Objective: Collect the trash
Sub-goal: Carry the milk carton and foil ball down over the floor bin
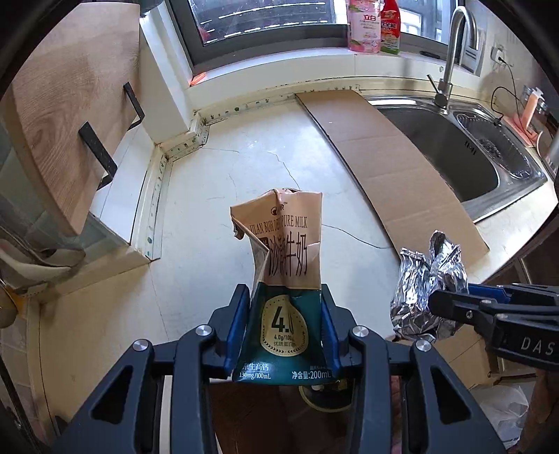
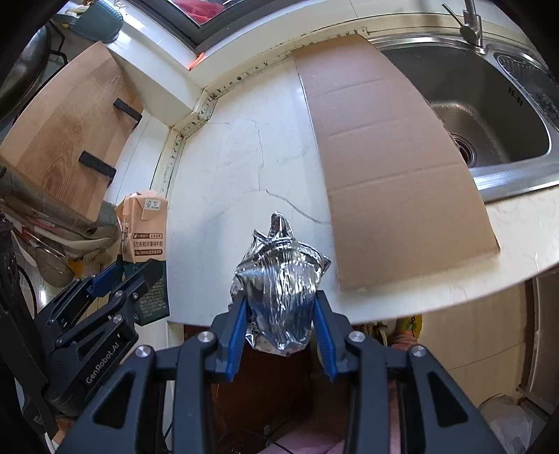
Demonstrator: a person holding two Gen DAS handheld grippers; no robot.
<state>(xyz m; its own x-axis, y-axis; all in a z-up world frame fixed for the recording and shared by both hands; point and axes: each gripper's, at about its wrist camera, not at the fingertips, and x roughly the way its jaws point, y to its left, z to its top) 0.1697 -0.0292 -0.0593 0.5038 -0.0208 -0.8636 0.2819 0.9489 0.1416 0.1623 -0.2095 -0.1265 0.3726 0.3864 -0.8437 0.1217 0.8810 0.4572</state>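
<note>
My left gripper point(image 1: 284, 297) is shut on a crumpled tan and green milk carton point(image 1: 284, 258), held upright above the front edge of the white counter point(image 1: 223, 181). The carton also shows in the right wrist view point(image 2: 145, 244), with the left gripper point(image 2: 134, 276) around it. My right gripper point(image 2: 279, 307) is shut on a crumpled ball of silver foil point(image 2: 279, 279), held over the counter's front edge. In the left wrist view the foil point(image 1: 428, 283) and the right gripper point(image 1: 440, 300) are at the right, level with the carton.
A flat cardboard sheet point(image 2: 387, 150) lies on the counter beside the steel sink point(image 2: 489, 104) and faucet point(image 1: 452, 52). A wooden board point(image 1: 66, 115) leans at the left. Two bottles point(image 1: 374, 24) stand on the windowsill. A white plastic bag point(image 2: 506, 426) is below at right.
</note>
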